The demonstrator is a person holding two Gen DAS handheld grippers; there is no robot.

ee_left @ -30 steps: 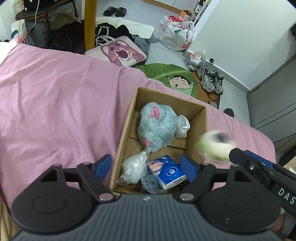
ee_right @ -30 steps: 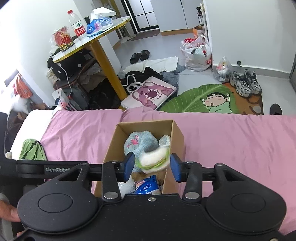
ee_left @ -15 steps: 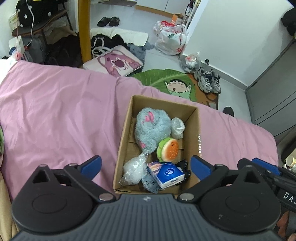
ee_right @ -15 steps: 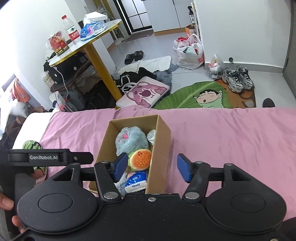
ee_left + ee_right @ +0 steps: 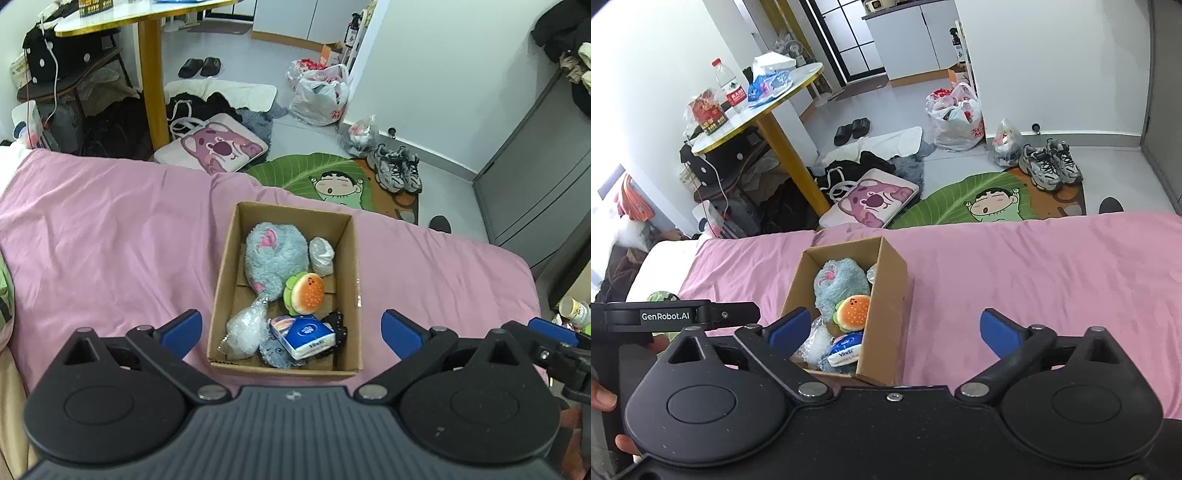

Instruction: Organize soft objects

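Burger plush now inside cardboard box

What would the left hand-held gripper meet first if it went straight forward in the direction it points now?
Most likely the open cardboard box on the pink bedcover. The left hand-held gripper, wide open, points into it, so it would probably touch the blue tissue pack or the near wall first; depth is unclear.

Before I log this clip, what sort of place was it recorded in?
Most likely a lived-in bedroom or studio flat: a bed under a pink sheet holds the cardboard box of soft toys, sneakers sit by a cartoon floor mat, and a round table stands nearby.
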